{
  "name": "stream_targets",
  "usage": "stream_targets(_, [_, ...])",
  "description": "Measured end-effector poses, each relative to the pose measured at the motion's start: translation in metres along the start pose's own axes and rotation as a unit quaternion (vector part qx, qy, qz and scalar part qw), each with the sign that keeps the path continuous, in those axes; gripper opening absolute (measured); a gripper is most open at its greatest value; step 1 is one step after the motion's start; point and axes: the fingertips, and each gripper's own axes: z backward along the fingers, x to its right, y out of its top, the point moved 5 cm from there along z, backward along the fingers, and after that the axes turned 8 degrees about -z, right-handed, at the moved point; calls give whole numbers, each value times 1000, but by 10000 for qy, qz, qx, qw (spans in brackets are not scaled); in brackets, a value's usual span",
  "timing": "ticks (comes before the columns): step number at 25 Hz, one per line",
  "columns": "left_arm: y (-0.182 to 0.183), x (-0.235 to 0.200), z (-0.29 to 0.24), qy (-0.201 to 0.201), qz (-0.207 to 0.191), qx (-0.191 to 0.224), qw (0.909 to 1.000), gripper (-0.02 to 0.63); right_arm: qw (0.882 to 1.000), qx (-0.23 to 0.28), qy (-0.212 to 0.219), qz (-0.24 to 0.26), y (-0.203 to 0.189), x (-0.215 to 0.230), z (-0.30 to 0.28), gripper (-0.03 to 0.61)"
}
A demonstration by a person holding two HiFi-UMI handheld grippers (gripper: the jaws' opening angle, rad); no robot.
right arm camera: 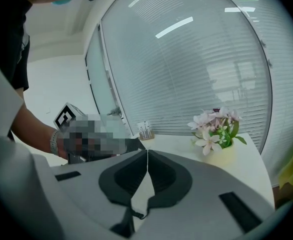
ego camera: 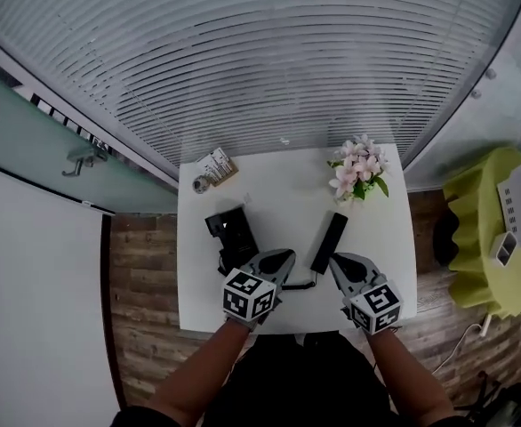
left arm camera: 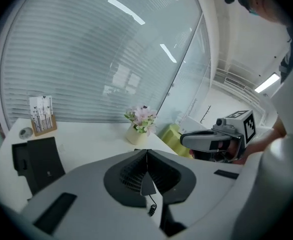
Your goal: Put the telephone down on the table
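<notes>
Print on card holder (ego camera: 216,165) — illegible

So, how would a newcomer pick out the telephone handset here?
On the small white table by the blinds, look in front of the pink flowers. The handset is the slim black bar lying there. Unlike the squat black phone base to its left, it is long and narrow.

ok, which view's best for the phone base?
Head view: phone base seen from above, nearly whole, on the white table. Left gripper view shows only part, low at the left. Right gripper view doesn't show it.
</notes>
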Motion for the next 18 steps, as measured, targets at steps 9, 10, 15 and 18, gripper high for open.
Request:
stream_targets(9, [31, 22, 77, 242, -496, 712, 9959, 9, 9973, 117, 629, 370, 23, -61, 5, 23])
stream_targets(10, [35, 25, 83, 230, -498, 795, 9953, 9, 9967, 149, 687, 416, 28, -67, 6, 23])
stream_targets(15, [57, 39, 114, 274, -656, 1215, 9900, 9, 9933, 381, 924, 585, 53, -92, 12, 23])
stream_targets(18, [72, 49, 131, 410, -1004, 1423, 9839, 9, 9906, 564, 1049, 679, 67, -109, 18, 23])
